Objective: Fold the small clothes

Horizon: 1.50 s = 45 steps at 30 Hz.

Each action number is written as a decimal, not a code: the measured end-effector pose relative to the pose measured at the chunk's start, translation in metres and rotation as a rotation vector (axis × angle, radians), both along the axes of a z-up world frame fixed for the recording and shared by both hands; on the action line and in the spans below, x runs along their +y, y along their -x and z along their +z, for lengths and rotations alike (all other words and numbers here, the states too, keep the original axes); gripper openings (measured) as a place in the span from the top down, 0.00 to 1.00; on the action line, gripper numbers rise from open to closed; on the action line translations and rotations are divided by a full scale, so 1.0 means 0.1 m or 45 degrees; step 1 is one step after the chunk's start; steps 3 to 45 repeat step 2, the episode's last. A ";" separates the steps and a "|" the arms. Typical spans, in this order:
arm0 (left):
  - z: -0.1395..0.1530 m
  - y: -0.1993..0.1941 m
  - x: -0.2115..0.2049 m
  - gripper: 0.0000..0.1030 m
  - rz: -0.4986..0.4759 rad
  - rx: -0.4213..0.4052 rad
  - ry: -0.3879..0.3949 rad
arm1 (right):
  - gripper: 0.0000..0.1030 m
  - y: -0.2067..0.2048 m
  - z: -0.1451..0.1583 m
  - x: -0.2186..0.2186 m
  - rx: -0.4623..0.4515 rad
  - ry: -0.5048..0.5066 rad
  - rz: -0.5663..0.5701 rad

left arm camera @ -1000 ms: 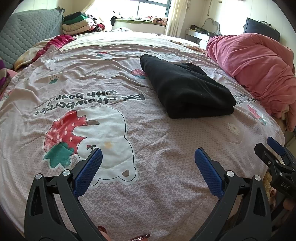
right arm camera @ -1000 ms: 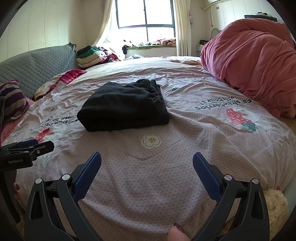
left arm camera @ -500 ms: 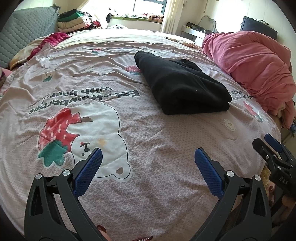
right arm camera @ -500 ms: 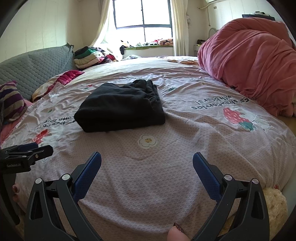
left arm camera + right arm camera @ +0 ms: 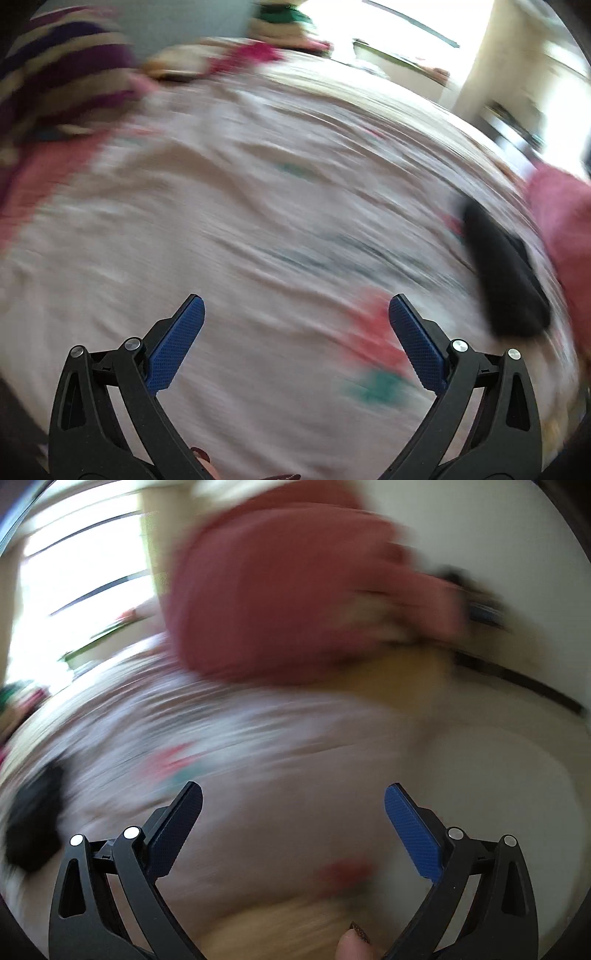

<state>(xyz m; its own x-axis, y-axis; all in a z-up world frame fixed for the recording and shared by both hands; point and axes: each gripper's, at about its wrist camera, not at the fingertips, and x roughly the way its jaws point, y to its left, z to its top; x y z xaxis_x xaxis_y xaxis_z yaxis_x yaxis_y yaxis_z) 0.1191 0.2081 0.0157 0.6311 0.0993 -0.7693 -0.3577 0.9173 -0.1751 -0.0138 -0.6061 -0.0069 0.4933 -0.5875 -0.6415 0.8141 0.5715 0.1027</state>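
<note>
Left tongs (image 5: 296,316) wide open, empty, over the pink bedspread (image 5: 258,206). Right tongs (image 5: 293,800) also wide open, empty. Both views blurred. Folded black garment (image 5: 506,273) lies on the bedspread at far right, beside red duvet (image 5: 288,590). Striped pillow (image 5: 62,70) upper left.

— What's different from half a second ago?

— I've swung both tools apart, and both views are now smeared with motion; my left hand-held gripper (image 5: 296,318) has turned leftward, so the folded black garment (image 5: 508,275) that lay ahead of it now sits at the far right edge, and the striped pillow (image 5: 62,74) fills the upper left.

— And the other one?

— My right hand-held gripper (image 5: 293,803) has turned rightward; the black garment has slid to its far left edge, and the pink duvet (image 5: 295,590) now looms ahead.
</note>
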 end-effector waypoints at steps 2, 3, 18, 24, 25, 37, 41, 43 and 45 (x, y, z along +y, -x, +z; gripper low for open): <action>0.03 -0.03 0.52 0.09 0.143 0.016 -0.041 | 0.05 0.18 -0.14 -0.59 0.056 -0.034 -0.176; 0.03 -0.03 0.52 0.09 0.143 0.016 -0.041 | 0.05 0.18 -0.14 -0.59 0.056 -0.034 -0.176; 0.03 -0.03 0.52 0.09 0.143 0.016 -0.041 | 0.05 0.18 -0.14 -0.59 0.056 -0.034 -0.176; 0.03 -0.03 0.52 0.09 0.143 0.016 -0.041 | 0.05 0.18 -0.14 -0.59 0.056 -0.034 -0.176; 0.03 -0.03 0.52 0.09 0.143 0.016 -0.041 | 0.05 0.18 -0.14 -0.59 0.056 -0.034 -0.176; 0.03 -0.03 0.52 0.09 0.143 0.016 -0.041 | 0.05 0.18 -0.14 -0.59 0.056 -0.034 -0.176; 0.03 -0.03 0.52 0.09 0.143 0.016 -0.041 | 0.05 0.18 -0.14 -0.59 0.056 -0.034 -0.176; 0.03 -0.03 0.52 0.09 0.143 0.016 -0.041 | 0.05 0.18 -0.14 -0.59 0.056 -0.034 -0.176; 0.03 -0.03 0.52 0.09 0.143 0.016 -0.041 | 0.05 0.18 -0.14 -0.59 0.056 -0.034 -0.176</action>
